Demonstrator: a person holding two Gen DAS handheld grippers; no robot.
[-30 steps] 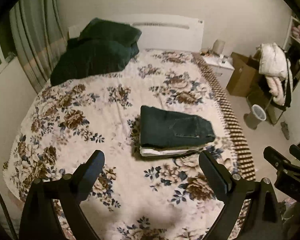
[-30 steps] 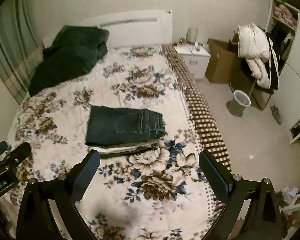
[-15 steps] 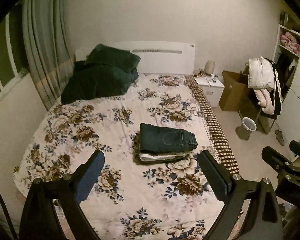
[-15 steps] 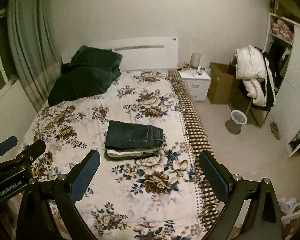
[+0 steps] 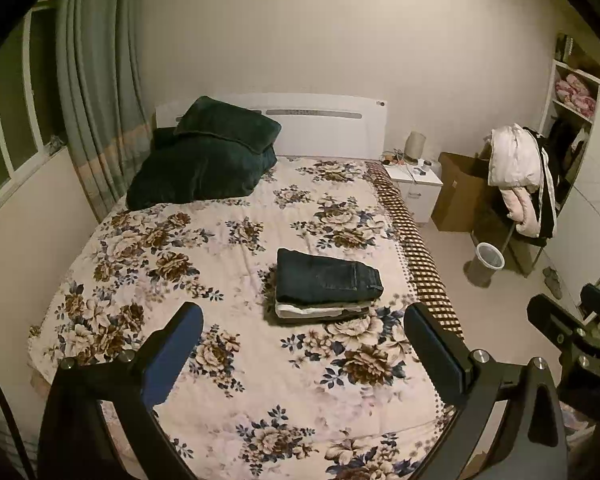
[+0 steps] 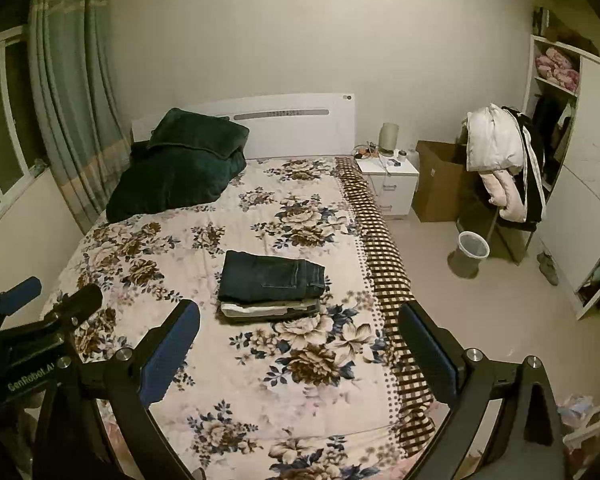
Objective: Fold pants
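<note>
Dark blue jeans (image 5: 327, 278) lie folded on top of a small stack of folded light garments (image 5: 320, 310) in the middle of the floral bedspread (image 5: 188, 264). The stack also shows in the right wrist view (image 6: 270, 278). My left gripper (image 5: 302, 344) is open and empty, held well back above the foot of the bed. My right gripper (image 6: 298, 338) is open and empty too, beside the left one. Each gripper shows at the edge of the other's view: the right (image 5: 572, 332), the left (image 6: 40, 308).
Dark green pillows (image 5: 208, 156) lie at the head of the bed. Curtains (image 5: 96, 92) and a window are on the left. A white nightstand (image 6: 390, 184), a cardboard box (image 6: 440, 180), a bin (image 6: 472, 252), a clothes-laden chair (image 6: 504, 168) and shelves stand on the right.
Both grippers have pulled back and up from the bed, so the folded stack looks smaller and farther. The stack has not moved. Both stay open.
</note>
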